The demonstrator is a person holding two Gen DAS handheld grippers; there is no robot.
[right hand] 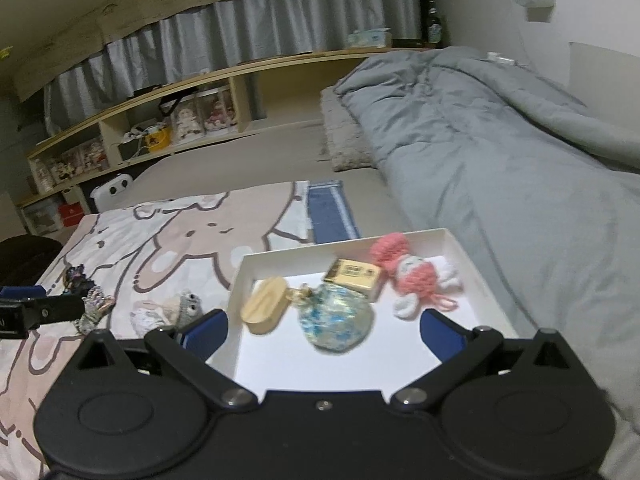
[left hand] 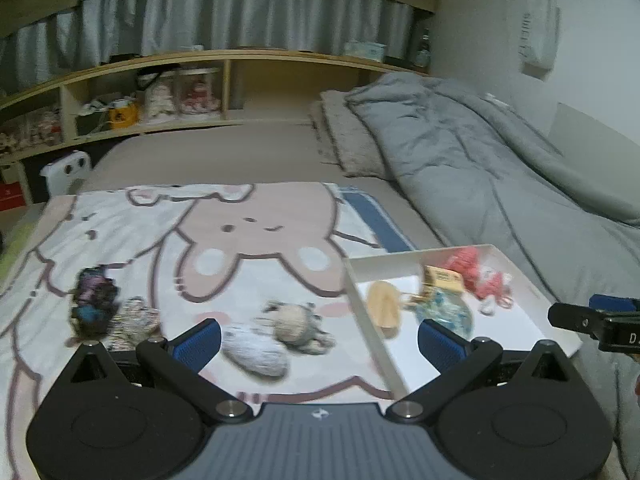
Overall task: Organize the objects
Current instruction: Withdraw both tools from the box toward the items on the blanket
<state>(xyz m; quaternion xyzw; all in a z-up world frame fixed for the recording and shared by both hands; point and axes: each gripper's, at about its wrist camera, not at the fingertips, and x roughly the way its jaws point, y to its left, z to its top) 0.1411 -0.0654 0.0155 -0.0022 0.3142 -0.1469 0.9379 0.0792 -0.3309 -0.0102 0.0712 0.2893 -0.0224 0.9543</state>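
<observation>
i read the left gripper [left hand: 318,338] as wide apart, holding nothing; its blue pads [left hand: 198,340] frame a grey knitted pouch [left hand: 256,350] lying on the cartoon blanket [left hand: 240,240]. just beyond the pouch sits a beige crocheted toy [left hand: 296,324], touching or nearly touching it. further left on the blanket i see a dark purple-and-blue trinket [left hand: 94,304] with a pale patterned pouch [left hand: 134,320] right beside it. the left wrist view is blurred, so finer detail on these four items cannot be told.

i read the right gripper [right hand: 324,330] as also spread wide and empty. it hangs over the near part of the white tray [right hand: 476,276], which rests on the bed at the right edge of the blanket, beside the grey duvet [right hand: 500,140].

tray contents, from its left side to its right:
- a flat oval wooden piece [right hand: 266,310], near the left wall.
- a blue-and-white speckled pouch [right hand: 338,326], just beside the wooden piece, joined to it by a small fitting or only touching; i cannot tell which.
- a small gold-and-cream box [right hand: 354,276], behind the speckled pouch.
- a pink-and-white crocheted bunny [right hand: 416,276], right of the box, with a pink pom-pom [right hand: 390,248] at the far wall.

the near tray floor is bare white. a wooden shelf unit [right hand: 160,120] runs along the far side of the bed.
</observation>
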